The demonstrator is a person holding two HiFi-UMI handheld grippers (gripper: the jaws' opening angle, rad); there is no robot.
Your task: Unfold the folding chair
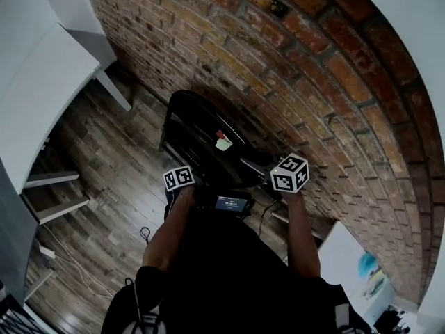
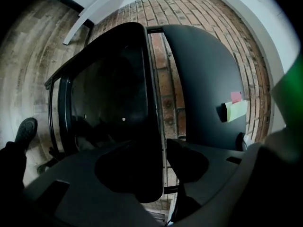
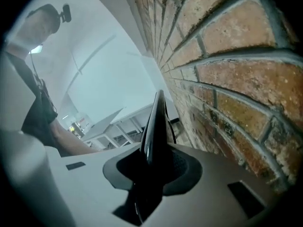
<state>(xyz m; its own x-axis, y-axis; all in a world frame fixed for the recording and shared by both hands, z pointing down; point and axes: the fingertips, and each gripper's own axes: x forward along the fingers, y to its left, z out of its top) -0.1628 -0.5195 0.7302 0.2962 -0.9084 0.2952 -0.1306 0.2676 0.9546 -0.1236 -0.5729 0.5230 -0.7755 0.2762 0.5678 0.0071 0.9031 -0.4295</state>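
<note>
Grasp step: chair back (image 3: 155, 122), just ahead by wall (image 3: 227, 79), is pinched in right gripper (image 3: 152, 167); seat (image 2: 113, 103) is only straddled by left gripper (image 2: 158, 167), jaws parted, likely to be clamped, then swung down.

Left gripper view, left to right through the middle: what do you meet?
In order: shoe → flat black chair panel → strip of brick wall → rounded chair panel → sticky notes.

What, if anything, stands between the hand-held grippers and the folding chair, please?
Nothing visible: the folding chair's seat is between the left hand-held gripper's jaws, and the right hand-held gripper is clamped on its thin edge.
</note>
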